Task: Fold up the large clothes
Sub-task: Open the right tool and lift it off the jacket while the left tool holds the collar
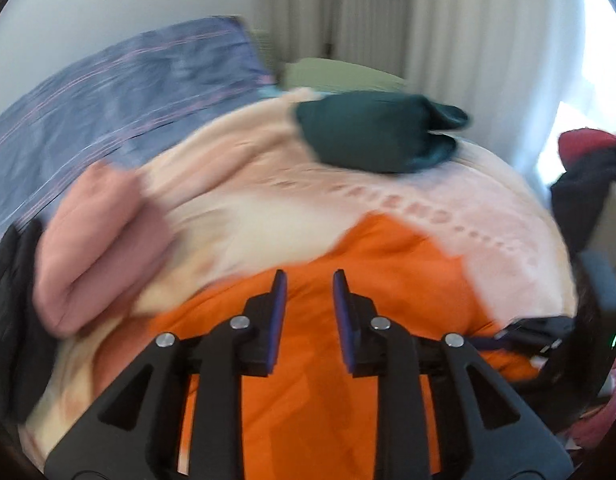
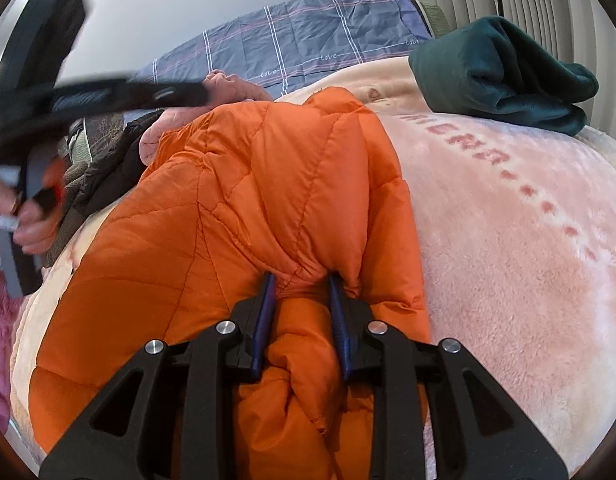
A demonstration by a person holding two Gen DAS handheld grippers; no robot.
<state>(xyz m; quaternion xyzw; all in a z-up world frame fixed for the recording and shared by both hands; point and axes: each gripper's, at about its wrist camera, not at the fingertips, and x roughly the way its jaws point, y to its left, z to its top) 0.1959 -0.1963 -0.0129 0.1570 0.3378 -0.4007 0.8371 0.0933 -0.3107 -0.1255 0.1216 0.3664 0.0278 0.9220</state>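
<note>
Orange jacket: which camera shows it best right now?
The right wrist view: the orange jacket is sharp, with a bunched fold between the right gripper fingers. The left wrist view is motion-blurred, showing only part of it.

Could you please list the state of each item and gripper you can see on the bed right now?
orange puffer jacket: partly folded on the blanket, a bunched edge clamped.
right gripper: shut on the jacket fabric.
left gripper: open, nothing between its pads, above the jacket.
dark green garment: folded, lying on the blanket.
pink garment: folded, lying at the blanket's edge.
pink blanket: spread flat under everything.
</note>
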